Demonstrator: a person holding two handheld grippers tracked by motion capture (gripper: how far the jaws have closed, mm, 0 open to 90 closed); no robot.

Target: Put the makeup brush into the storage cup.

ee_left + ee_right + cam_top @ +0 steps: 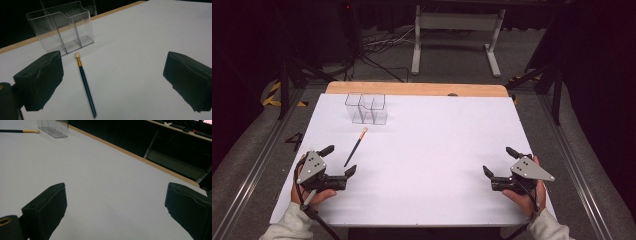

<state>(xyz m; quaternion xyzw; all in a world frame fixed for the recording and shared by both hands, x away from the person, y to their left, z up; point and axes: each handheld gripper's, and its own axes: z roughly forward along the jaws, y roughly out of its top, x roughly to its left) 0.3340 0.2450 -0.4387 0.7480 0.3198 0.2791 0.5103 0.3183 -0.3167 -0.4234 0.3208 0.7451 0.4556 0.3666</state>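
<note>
Left gripper (339,160) gapes wide beside the brush (356,146); right gripper (499,161) is wide too, holding nothing

Dark teal brush (86,88) with gold band, cream tip; clear organizer (62,27); white table (427,165).

High view: above, facing forward-down on bench (422,165) | gripper views: low, close | shared: clear organizer (366,108), brush (356,146)

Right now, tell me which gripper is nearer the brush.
Left. The left gripper sits just beside the brush, jaws open, with its handle end lying ahead between them. The right gripper rests far across the white table, jaws open.
</note>
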